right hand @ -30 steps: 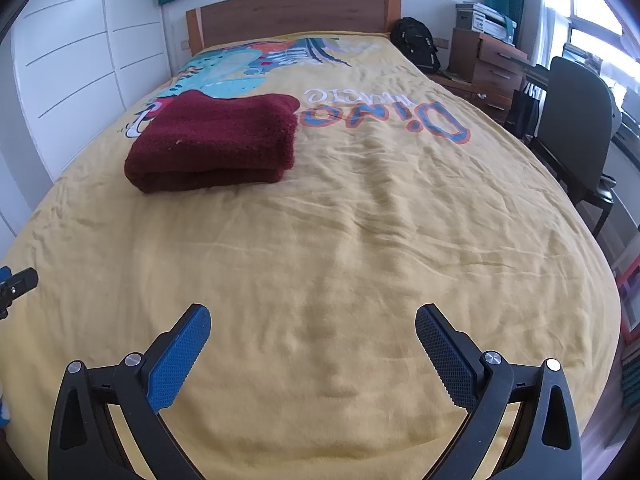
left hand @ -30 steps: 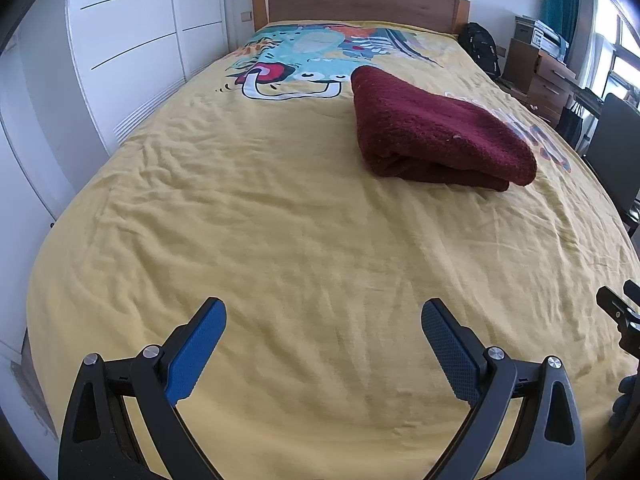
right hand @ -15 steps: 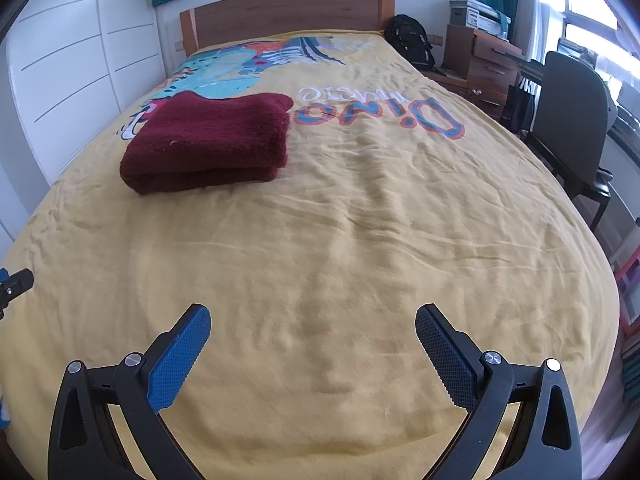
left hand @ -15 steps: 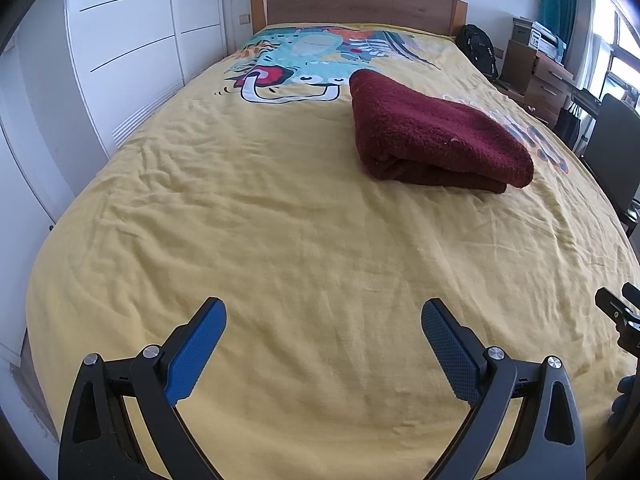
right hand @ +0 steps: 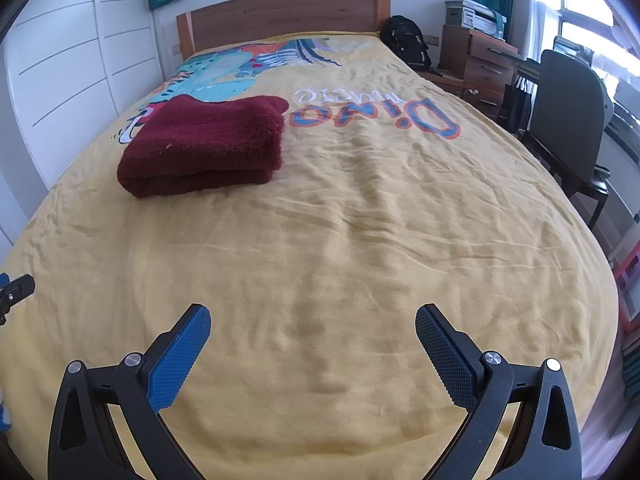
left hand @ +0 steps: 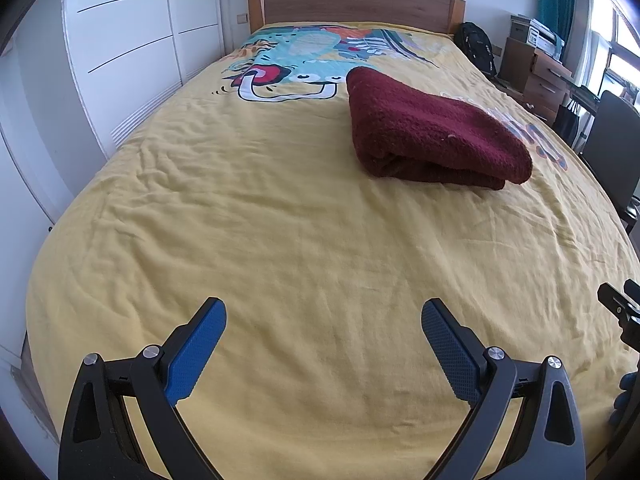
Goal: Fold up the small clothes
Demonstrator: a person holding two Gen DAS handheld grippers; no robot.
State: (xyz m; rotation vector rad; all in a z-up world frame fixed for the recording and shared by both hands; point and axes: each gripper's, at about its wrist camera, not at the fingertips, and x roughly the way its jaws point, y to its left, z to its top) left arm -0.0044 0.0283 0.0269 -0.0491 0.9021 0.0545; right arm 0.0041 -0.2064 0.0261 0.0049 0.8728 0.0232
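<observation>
Left gripper: the left gripper (left hand: 323, 312) is being held low over the near end of the bed, its blue-padded fingers (left hand: 196, 350) spread wide apart, with nothing being gripped between them.
Right gripper: the right gripper (right hand: 313, 318) is being held the same way over the yellow cover, its fingers (right hand: 446, 362) wide apart and nothing being held.
Garment: a dark red fleecy garment (left hand: 430, 138) is being seen lying folded on the bed, well ahead of both grippers; from the left gripper it is lying ahead and to the right, from the right gripper (right hand: 204, 146) ahead and to the left. Its layered fold edge is being shown toward the grippers.
Bed: the yellow bed cover (left hand: 280, 220) is being seen wrinkled beneath and ahead of both grippers; a printed cartoon figure (left hand: 298, 64) is lying beyond the garment, toward the wooden headboard (left hand: 352, 0).
Lettering: coloured lettering (right hand: 376, 114) is being seen on the cover just to the right of the garment, ahead of the right gripper.
Neighbouring tool: a black tip of the other gripper is being caught at the far right edge of the left view and at the far left edge of the right view.
Surroundings: white wardrobe doors (left hand: 120, 48) are being seen off to the left of the left gripper; a dark chair (right hand: 568, 120), a wooden drawer unit (right hand: 478, 60) and a black backpack (right hand: 406, 46) are standing far to the right of the right gripper.
</observation>
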